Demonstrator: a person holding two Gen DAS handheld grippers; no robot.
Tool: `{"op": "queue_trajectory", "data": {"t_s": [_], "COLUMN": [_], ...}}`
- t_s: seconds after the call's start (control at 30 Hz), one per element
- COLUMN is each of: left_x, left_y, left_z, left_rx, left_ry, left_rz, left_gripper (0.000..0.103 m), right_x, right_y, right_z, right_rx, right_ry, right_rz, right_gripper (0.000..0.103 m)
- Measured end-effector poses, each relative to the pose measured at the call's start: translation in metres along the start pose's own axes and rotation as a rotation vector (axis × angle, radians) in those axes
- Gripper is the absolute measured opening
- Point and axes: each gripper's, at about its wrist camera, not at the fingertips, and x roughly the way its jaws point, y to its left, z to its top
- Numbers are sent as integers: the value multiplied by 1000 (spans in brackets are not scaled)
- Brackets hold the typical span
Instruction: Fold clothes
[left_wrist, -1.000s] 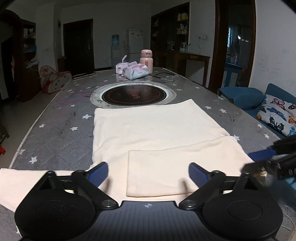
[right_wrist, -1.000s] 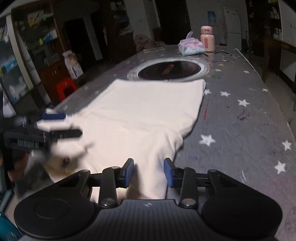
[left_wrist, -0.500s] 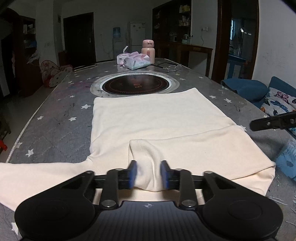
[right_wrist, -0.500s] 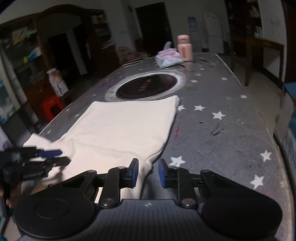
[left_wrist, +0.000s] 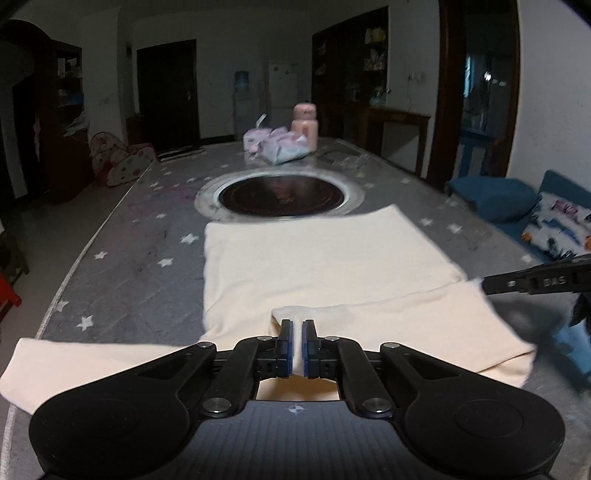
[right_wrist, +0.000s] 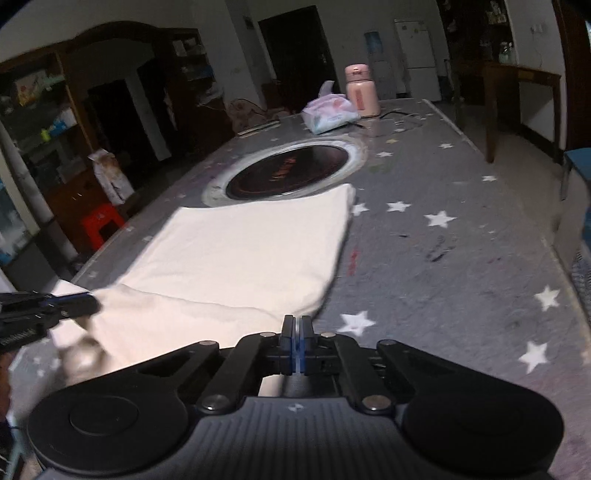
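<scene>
Left gripper (left_wrist: 297, 343): blue pads closed together on a pinched ridge of the cream shirt (left_wrist: 314, 266), at the near end of the folded-over flap. Thin strip of cloth visible between the pads.

Right gripper (right_wrist: 296, 341): pads pressed together at the near right corner of the shirt (right_wrist: 243, 254); whether cloth is caught between them cannot be told from either view. Seen side-on at the right edge of the left view, closed tip touching the flap's corner.

Shirt position: flat on the grey star-printed table (left_wrist: 122, 258), body spread lengthwise away from both grippers. Right sleeve (left_wrist: 413, 325) folded inward across the lower body, forming a second layer. Left sleeve (left_wrist: 85, 365) extended outward to the near left table edge. Far hem just short of the round dark cooktop (left_wrist: 282, 194) set in the table centre.

Beyond the cooktop: tissue pack (left_wrist: 284, 149) and pink flask (left_wrist: 305, 125), side by side at the far end of the table. Cable beside them, blurred.

Off the table, right: blue sofa with a patterned cushion (left_wrist: 565, 225). Off the table, left, in the right view: red stool (right_wrist: 101, 223) on the floor and dark shelving along the wall. Far wall: dark door (left_wrist: 168, 92), water dispenser and white fridge (left_wrist: 282, 88). Dim lighting; motion blur on distant items.
</scene>
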Motion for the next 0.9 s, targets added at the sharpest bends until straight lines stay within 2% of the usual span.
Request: {"op": "queue_trajectory", "data": {"t_s": [0.13, 0.3, 0.47, 0.5, 0.67, 0.73, 0.8, 0.83, 0.9], "left_x": [-1, 1, 0, -3, -13, -16, -20, -22, -27], "left_y": [4, 2, 8, 11, 25, 33, 42, 47, 60], "left_z": [-1, -2, -7, -8, -10, -12, -14, -15, -17], "left_rx": [-7, 8, -1, -4, -17, -34, -57, -69, -93], "left_ry": [9, 13, 24, 21, -2, -6, -12, -16, -25], "left_rz": [8, 14, 30, 33, 76, 100, 130, 152, 200], "left_gripper": [5, 6, 13, 15, 16, 19, 35, 39, 48], "right_x": [-1, -14, 8, 8, -7, -7, -4, -2, -1], "right_y": [2, 19, 21, 21, 35, 42, 51, 56, 66], "right_z": [-3, 1, -3, -2, -2, -6, -11, -14, -17], "right_rx": [-31, -86, -84, -81, -132, -148, -176, -195, -231], "right_ry": [-15, -51, 7, 6, -11, 5, 25, 32, 38], "right_rz": [-55, 12, 19, 17, 31, 57, 65, 63, 64], "right_gripper": [2, 3, 4, 4, 10, 13, 17, 22, 24]}}
